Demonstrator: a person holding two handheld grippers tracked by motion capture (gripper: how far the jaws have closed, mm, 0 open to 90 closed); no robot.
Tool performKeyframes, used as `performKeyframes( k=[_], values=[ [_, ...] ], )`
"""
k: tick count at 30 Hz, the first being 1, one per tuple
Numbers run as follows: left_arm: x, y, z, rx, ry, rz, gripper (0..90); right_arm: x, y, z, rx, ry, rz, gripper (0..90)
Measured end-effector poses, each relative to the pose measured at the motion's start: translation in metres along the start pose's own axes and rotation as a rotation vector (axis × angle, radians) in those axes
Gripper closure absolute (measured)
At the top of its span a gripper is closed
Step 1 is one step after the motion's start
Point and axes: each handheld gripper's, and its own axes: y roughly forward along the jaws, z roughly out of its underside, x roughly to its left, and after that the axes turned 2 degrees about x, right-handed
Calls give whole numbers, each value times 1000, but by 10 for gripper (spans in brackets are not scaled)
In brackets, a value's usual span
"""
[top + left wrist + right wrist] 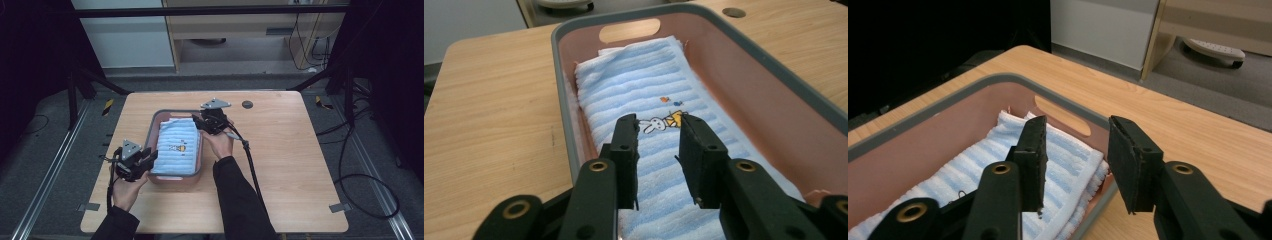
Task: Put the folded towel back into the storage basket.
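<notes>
A: The table (280, 165) is carrying one bin (156, 120), and the towel (175, 145) is lying folded flat inside that bin, filling most of its floor.

B: And the grippers?

A: The left gripper (659, 131) is hovering at the bin's near end, jaws standing apart over the towel with nothing pinched; the rabbit print (659, 122) is showing between them. The right gripper (1075, 145) is sitting at the bin's far right corner, jaws apart too, straddling the rim (1068, 107) with only air between the pads.

B: So the towel is looking placed. What is worrying you?

A: Mostly the exit, I'd judge. The left pads are hanging close to the terry loops; if they are dragging as that hand is pulling away from the bin, a loop could be catching and lifting the fold open.

B: And on the right?

A: One jaw is sitting inside the bin's wall. Swinging sideways rather than up could be knocking the rim and shoving the bin across the table.
</notes>
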Motion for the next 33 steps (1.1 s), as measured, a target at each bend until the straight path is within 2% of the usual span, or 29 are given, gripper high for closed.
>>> performKeyframes(
  k=[3, 4, 11, 12, 13, 20, 22, 24, 33],
  values=[
    [0, -2, -1, -12, -2, 3, 650, -3, -8, -2, -14, 3, -1, 578],
    [0, -4, -2, -18, -3, 8, 614, -7, -18, -3, -27, 10, -4, 554],
    [3, -6, -4, -34, -6, 18, 503, -20, -50, 0, -63, 19, 5, 457],
    [4, -6, -4, -36, -6, 19, 503, -20, -50, 0, -63, 19, 5, 457],
    [5, -7, -4, -38, -7, 20, 469, -26, -60, 4, -61, 33, 3, 411],
    [14, -7, -2, -40, -14, 26, 377, -51, -89, 25, -28, 59, 49, 294],
    [15, -7, -2, -39, -15, 26, 358, -55, -93, 28, -30, 71, 52, 284],
    [19, -8, -1, -42, -14, 23, 338, -65, -106, 38, -34, 82, 72, 263],
    [31, -11, 0, -49, -19, 14, 295, -88, -137, 63, -49, 111, 107, 229]
  ],
)
